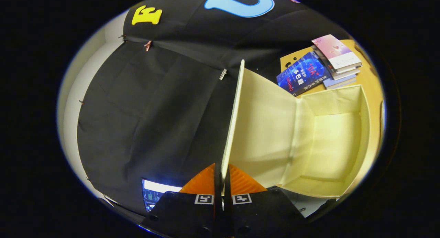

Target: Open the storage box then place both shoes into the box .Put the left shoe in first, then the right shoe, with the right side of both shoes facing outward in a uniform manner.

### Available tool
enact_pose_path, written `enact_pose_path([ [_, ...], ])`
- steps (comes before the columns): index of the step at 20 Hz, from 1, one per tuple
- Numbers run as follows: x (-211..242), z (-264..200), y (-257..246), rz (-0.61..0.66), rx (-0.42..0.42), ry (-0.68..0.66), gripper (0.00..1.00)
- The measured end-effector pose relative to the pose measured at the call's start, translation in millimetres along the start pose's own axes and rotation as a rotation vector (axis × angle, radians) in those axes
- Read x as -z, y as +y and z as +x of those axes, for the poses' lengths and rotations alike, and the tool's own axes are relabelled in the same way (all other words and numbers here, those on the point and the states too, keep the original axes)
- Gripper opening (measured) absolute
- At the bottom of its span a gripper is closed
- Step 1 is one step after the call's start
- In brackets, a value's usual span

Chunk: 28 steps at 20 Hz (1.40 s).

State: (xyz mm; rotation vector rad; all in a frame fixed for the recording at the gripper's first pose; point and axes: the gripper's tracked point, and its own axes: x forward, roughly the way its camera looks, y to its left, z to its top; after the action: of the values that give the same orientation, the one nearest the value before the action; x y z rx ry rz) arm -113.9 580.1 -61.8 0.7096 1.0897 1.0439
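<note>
Between the jaws [222, 183], pinched close together at the near end of the view, sits the thin edge of the storage box's lid [233, 121], both fingers [202, 183] pressed against it from either side. Seen edge-on from there, running away from the fingertips as a pale narrow strip, with its cream inner face turned toward the box's side. Lifted well clear of the box's mouth, standing at a steep angle to it. Joined to the storage box [364, 104] along a soft fabric hinge just beyond the lid's inner face. Open now, cream-lined inside, with nothing lying in the hollow that can be seen. Resting on a light wooden bench [369, 78], whose bare surface shows past the box's far rim. Farther on, near the box's far corner, a small stack of books [338, 61]: a dark blue one [300, 74] lying flat beside the pile, a pale pink-covered one on top. On the other side of the lid, behind the fingers, black cloth [154, 104] hung as the booth's wall, pinned with small clips [223, 74]. Low down beside the fingers, a lit screen [154, 193], too small and skewed to make out. Behind the cloth's edge, a plain white wall [70, 104].
</note>
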Motion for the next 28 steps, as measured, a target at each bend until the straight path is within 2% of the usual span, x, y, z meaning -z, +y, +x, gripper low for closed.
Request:
enact_pose_path([
  [4, 9.7, 50.1, 0.3, 0.003, 0.03, 0.018, 0.08],
  [6, 10.7, 67.8, -7.0, -0.018, 0.052, 0.011, 0.14],
  [8, 12.7, 71.6, -18.0, -0.06, 0.083, 0.012, 0.4],
  [11, 1.7, 53.5, -42.8, -0.156, 0.138, -0.021, 1.0],
  [15, -27.9, -15.0, -79.5, -0.338, 0.249, -0.133, 0.98],
  [19, -68.4, -109.0, -130.0, -0.495, 0.448, -0.264, 0.98],
  [22, -81.8, -169.9, -169.8, -0.584, 0.585, -0.32, 0.98],
  [25, -83.0, -222.8, -212.7, -0.629, 0.722, -0.342, 0.98],
  [28, -70.6, -253.6, -259.7, -0.587, 0.812, -0.326, 0.98],
])
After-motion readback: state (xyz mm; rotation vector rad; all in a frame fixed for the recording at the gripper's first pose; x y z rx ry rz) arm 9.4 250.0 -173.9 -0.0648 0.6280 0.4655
